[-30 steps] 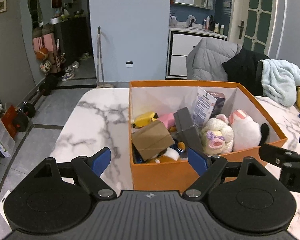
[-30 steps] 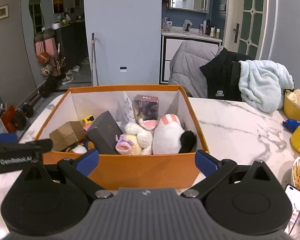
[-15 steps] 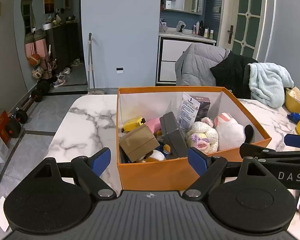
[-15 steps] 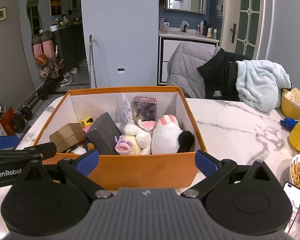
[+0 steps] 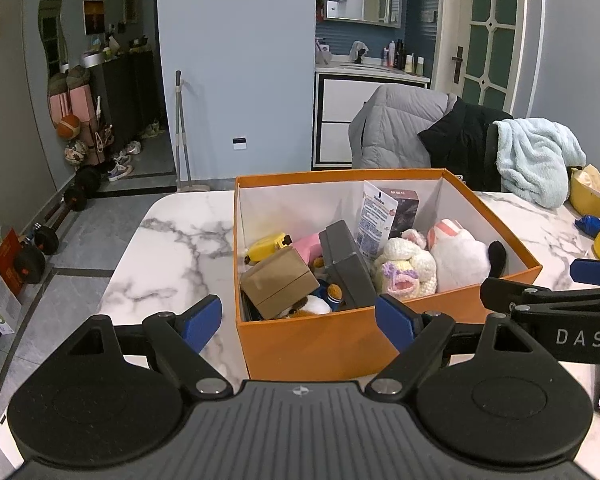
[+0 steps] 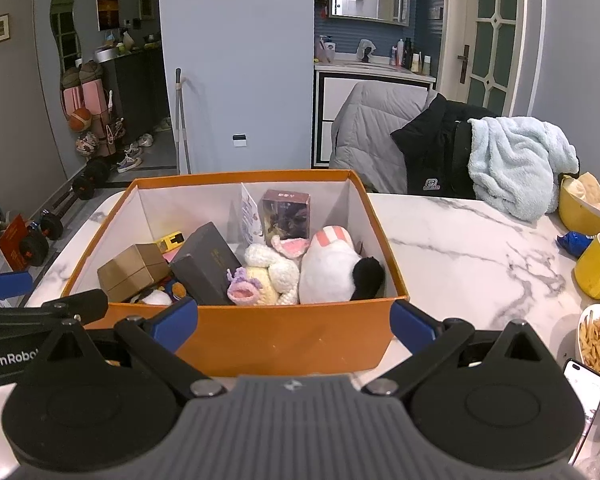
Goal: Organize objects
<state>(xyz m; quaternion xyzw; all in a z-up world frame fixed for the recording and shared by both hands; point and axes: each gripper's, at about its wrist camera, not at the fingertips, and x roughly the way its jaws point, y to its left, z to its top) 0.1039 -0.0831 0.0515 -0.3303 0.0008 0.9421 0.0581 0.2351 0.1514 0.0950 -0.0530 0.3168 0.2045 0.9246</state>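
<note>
The orange box (image 6: 260, 332) sits mid-frame, crammed with toys. My right gripper (image 6: 294, 320) and left gripper (image 5: 298, 318) hang before it, fingers apart, empty. Reaching in carelessly, I could nudge the yellow mug (image 6: 598, 266) at right.

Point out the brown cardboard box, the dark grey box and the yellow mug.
brown cardboard box (image 6: 134, 270), right wrist view, its top face
dark grey box (image 6: 208, 264), right wrist view, its broad upper face
yellow mug (image 6: 596, 266), right wrist view, its outer wall
</note>
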